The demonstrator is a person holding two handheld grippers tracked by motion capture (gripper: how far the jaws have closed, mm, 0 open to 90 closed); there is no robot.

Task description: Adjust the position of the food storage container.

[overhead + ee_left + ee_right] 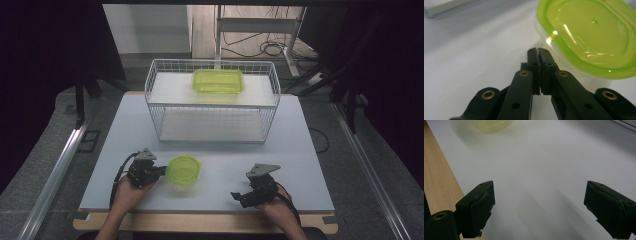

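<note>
Left gripper (159,171): jaws closed together with nothing between them, tips just beside the near rim of the small green lidded container (183,169) on the white table (300,165). Right gripper (239,198): jaws wide apart, empty, near the table's front edge, well apart from the container.

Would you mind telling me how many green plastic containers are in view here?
2. One rectangular container sits on the top shelf of the wire rack; one round container sits on the table beside the shut left gripper. None appear hidden.
</note>
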